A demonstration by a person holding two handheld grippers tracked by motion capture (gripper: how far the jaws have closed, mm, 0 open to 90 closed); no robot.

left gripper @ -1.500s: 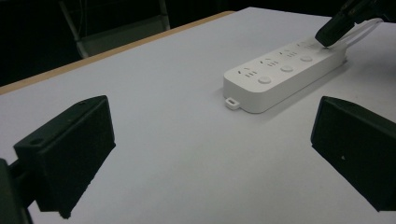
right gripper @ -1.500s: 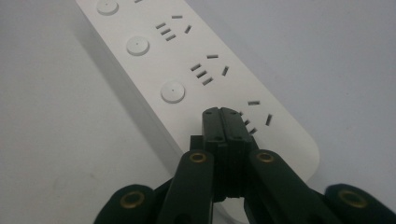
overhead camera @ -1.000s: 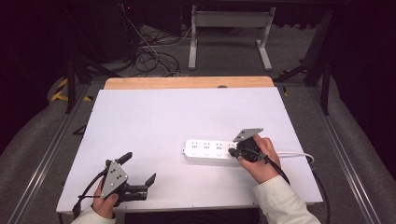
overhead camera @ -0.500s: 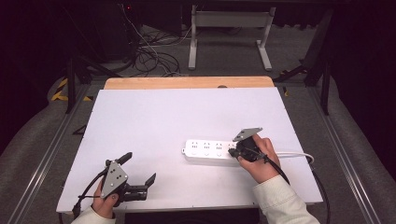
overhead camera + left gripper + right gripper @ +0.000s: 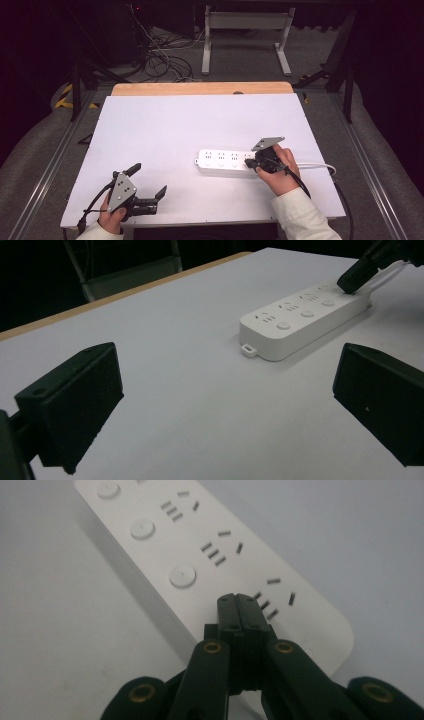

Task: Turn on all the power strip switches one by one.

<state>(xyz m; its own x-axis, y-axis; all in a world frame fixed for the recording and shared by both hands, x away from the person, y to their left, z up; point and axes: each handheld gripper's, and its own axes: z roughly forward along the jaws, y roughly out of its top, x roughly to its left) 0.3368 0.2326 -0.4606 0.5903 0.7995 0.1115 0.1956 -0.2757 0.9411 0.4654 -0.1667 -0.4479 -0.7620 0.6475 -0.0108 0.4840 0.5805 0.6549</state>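
Power strip (image 5: 227, 161), white with a row of round switch buttons beside its sockets, lies flat right of the middle of the white table (image 5: 165, 125), its cable running off to the right. At the near left corner the left gripper (image 5: 150, 192) rests low with jaws spread wide and nothing between them, apparently idle. At the strip's cable end the right gripper (image 5: 252, 163) presses its jaws together, tips on the strip beside the last socket, probably to push the switch there.

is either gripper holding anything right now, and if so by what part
Nothing is held. The right gripper has its jaws shut together with nothing between them, tips over the power strip near a button. The left gripper is open over the table.
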